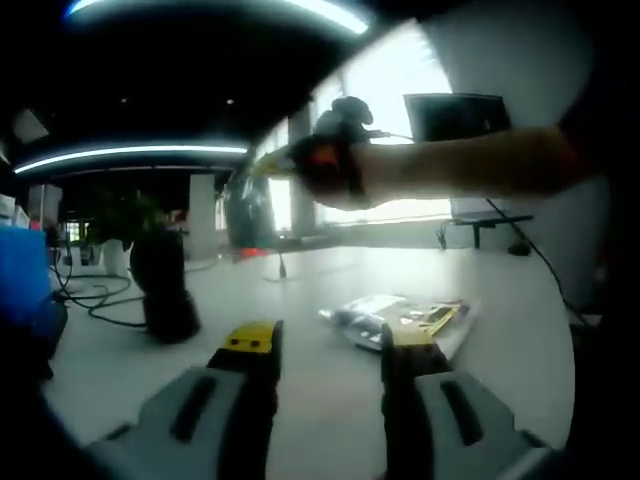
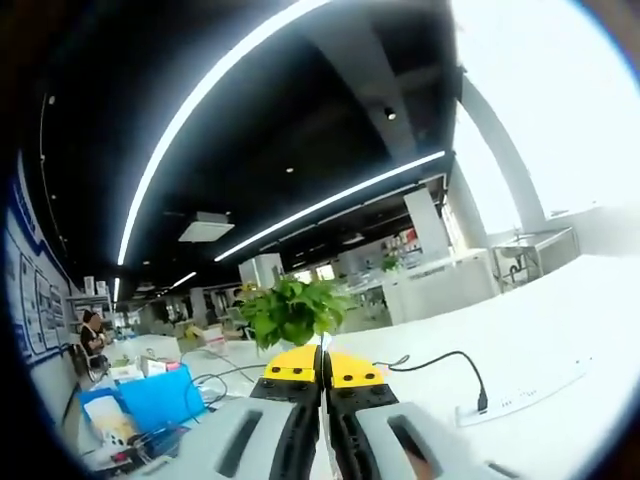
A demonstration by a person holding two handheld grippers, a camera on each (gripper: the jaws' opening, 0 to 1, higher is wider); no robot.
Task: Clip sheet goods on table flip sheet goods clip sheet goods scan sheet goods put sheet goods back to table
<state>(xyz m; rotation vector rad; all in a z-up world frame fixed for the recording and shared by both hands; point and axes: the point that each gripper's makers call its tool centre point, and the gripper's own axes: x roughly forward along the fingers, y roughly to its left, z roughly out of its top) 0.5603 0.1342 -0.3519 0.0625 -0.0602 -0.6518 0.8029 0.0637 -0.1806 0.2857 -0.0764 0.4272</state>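
Note:
The sheet goods, a flat shiny packet with yellow print, lie on the white table just beyond my left gripper. Its yellow-tipped jaws stand open with nothing between them, the right one close to the packet's near edge. Higher up, a person's hand holds my right gripper in the air above the table, the arm reaching in from the right. In the right gripper view, my right gripper is shut with its tips pressed together on nothing, pointing out over the room.
A black upright device stands on the table at left, with cables behind it. A potted plant, a blue box, a black cable and a white power strip lie ahead of the right gripper.

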